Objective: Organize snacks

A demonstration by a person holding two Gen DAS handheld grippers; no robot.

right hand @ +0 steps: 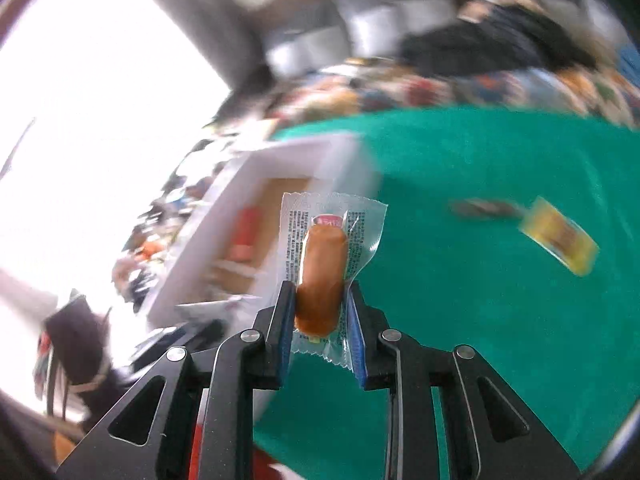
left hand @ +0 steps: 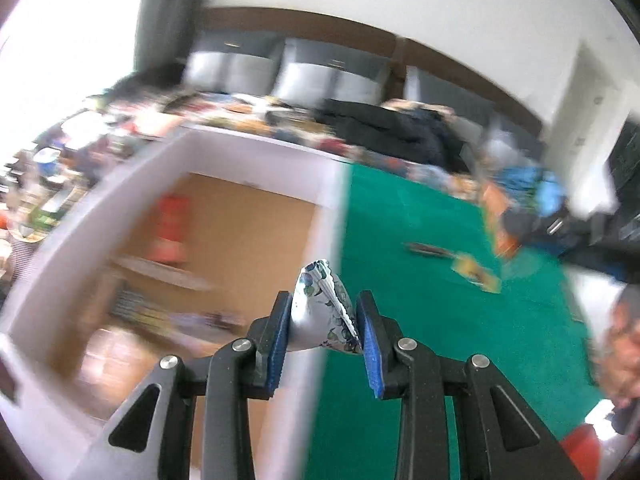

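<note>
**While Both Tongs Clamp Snacks Over the Green Table**

Over the green-felt table (right hand: pixel 460 320), beside a white-walled cardboard box (left hand: pixel 256 152), right tongs (right hand: pixel 319 312) squeeze a clear-wrapped orange sausage (right hand: pixel 322 276); left tongs (left hand: pixel 324 330) pinch a white floral-print packet (left hand: pixel 320 312) at the box's rim.

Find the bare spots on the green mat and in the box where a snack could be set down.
Bare green mat between the white box and the yellow packet. The box's brown floor is free right of the red packet; its near-left part looks crowded.
</note>
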